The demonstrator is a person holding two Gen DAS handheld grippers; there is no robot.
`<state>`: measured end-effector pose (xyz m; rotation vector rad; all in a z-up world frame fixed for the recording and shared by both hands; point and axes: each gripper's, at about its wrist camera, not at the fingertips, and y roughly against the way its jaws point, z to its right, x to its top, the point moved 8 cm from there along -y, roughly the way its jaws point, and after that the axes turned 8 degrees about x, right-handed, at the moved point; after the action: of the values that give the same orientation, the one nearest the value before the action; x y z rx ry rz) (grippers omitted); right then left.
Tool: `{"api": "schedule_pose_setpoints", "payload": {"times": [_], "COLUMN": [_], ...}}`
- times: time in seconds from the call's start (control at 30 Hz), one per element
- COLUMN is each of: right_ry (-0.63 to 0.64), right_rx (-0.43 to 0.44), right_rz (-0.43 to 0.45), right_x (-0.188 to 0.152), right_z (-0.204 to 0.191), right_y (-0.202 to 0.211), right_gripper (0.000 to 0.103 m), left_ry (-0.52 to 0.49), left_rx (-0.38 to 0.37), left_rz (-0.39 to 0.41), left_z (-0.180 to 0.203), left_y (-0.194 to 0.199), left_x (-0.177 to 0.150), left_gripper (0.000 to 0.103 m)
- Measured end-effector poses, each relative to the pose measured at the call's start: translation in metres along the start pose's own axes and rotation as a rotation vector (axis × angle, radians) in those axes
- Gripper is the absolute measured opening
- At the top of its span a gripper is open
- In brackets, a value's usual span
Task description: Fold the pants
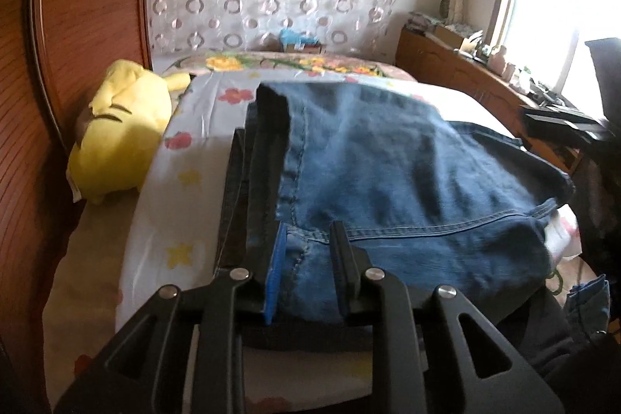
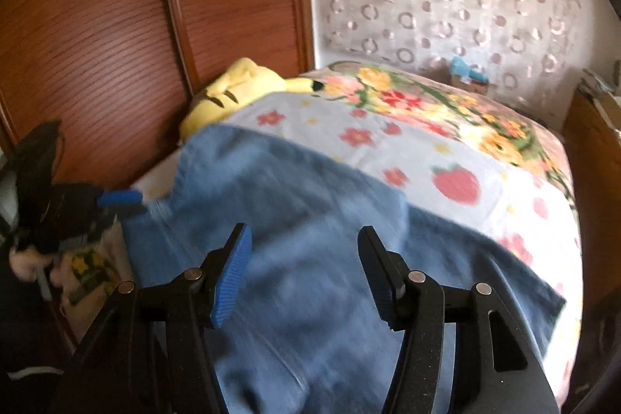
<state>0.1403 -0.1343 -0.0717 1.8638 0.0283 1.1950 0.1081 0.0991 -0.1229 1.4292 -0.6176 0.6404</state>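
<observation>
The jeans (image 1: 388,173) lie on the near part of the bed (image 1: 186,181), already doubled over, it seems; further folds are judged left. The left gripper (image 1: 308,231) stands slightly parted over the denim, the right gripper (image 2: 304,239) wide apart, nothing clamped. No containers are seen clearly.

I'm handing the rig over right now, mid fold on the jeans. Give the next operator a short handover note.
Left gripper: jaws slightly apart, denim lying between them at the near edge; no firm pinch visible.
Right gripper: open, above the jeans, holding nothing.
Jeans: on the floral sheet of the bed, already folded over on themselves, dark hems stacked on the side nearest the yellow plush toy.
Done: at least one fold laid down.
Left: probably smooth it, check edges, then fold again if a smaller bundle is wanted.
</observation>
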Motion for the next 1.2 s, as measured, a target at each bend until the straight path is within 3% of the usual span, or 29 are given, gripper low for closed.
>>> {"api": "schedule_pose_setpoints", "payload": {"times": [0.2, 0.37, 0.43, 0.6, 0.77, 0.83, 0.93, 1.07, 1.2], "right_ry": [-0.026, -0.049, -0.055, -0.048, -0.031, -0.024, -0.016, -0.013, -0.013], "right_rx": [0.015, 0.060, 0.076, 0.109, 0.119, 0.126, 0.150, 0.186, 0.153], "right_rz": [-0.034, -0.056, -0.061, -0.062, -0.096, -0.108, -0.118, -0.124, -0.120], "right_x": [-0.041, -0.061, -0.064, -0.069, -0.078, -0.083, -0.091, -0.098, -0.100], "right_z": [-0.002, -0.015, -0.019, -0.029, -0.033, -0.035, -0.039, -0.046, -0.046], "right_y": [0.002, -0.012, -0.015, -0.015, -0.020, -0.021, -0.017, -0.010, -0.009], "right_gripper": [0.058, 0.058, 0.058, 0.058, 0.031, 0.011, 0.004, 0.003, 0.003], "left_ry": [0.020, 0.015, -0.003, -0.018, 0.005, 0.020, 0.024, 0.019, 0.037], "left_rx": [0.020, 0.006, 0.001, -0.036, -0.040, -0.044, -0.038, -0.020, -0.012], "left_rz": [-0.064, -0.053, -0.047, -0.025, 0.018, 0.047, 0.064, 0.051, 0.024], "left_z": [-0.004, 0.000, 0.003, 0.008, 0.004, 0.000, -0.002, -0.006, -0.010], "left_y": [-0.020, -0.016, -0.012, 0.001, 0.019, 0.032, 0.046, 0.047, 0.036], "left_x": [-0.016, -0.020, -0.020, -0.018, -0.009, -0.003, -0.002, -0.010, -0.023], "left_gripper": [0.021, 0.021, 0.013, 0.007, 0.003, 0.003, 0.003, 0.003, 0.004]}}
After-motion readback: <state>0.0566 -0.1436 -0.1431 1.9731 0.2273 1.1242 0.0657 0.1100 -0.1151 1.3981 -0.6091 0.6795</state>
